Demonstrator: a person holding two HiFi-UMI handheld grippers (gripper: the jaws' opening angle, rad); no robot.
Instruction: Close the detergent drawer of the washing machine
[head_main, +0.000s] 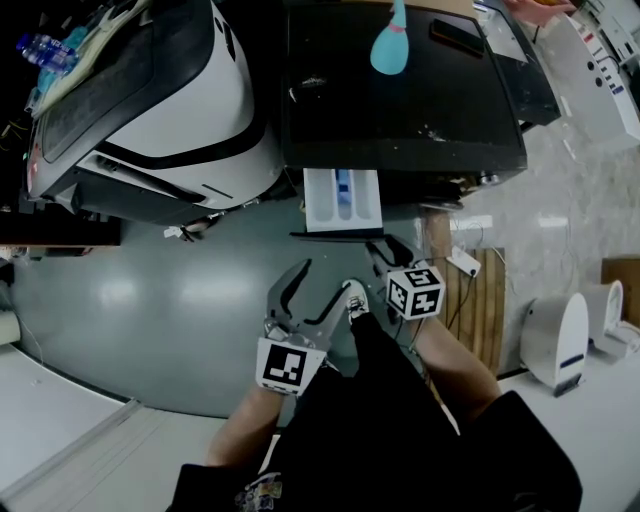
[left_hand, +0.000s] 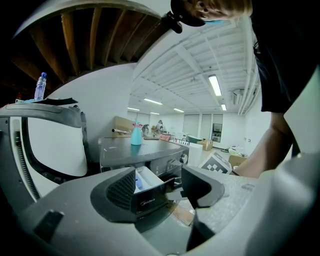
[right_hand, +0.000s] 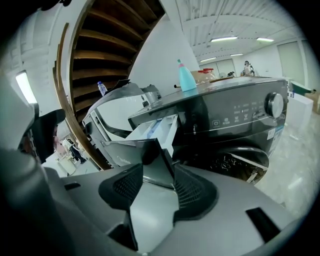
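Glossy grey floor (head_main: 130, 300) spreads below a dark grey front-loading washing machine (head_main: 400, 100) that stands at the top of the head view. Beside the machine, on its left, is a big white and black curved appliance (head_main: 200, 100) with a clear plastic water bottle (head_main: 45, 48) on it. A teal plastic spray bottle (head_main: 390, 45) stands upright on the washing machine's lid.

The white-lined detergent drawer with a blue insert (head_main: 342, 198) is pulled well out of the machine's upper front, over the floor.

The left gripper (head_main: 320, 290) is low in the head view, below the drawer and apart from it. In the left gripper view its jaws are released and spread wide with nothing between the pads. The drawer's dark front panel (left_hand: 147, 197) shows beyond the gap, with the teal bottle (left_hand: 136, 135) on the lid behind.

The right gripper (head_main: 388, 250) is just under the drawer's front right corner. In the right gripper view its jaws (right_hand: 160, 187) stand partly apart. The lower corner of the drawer's dark front panel (right_hand: 155, 155) dips into the gap between the ribbed pads, and the pads flank it without visibly clamping it. Further right on the machine's control panel is a round silver dial (right_hand: 274, 105).
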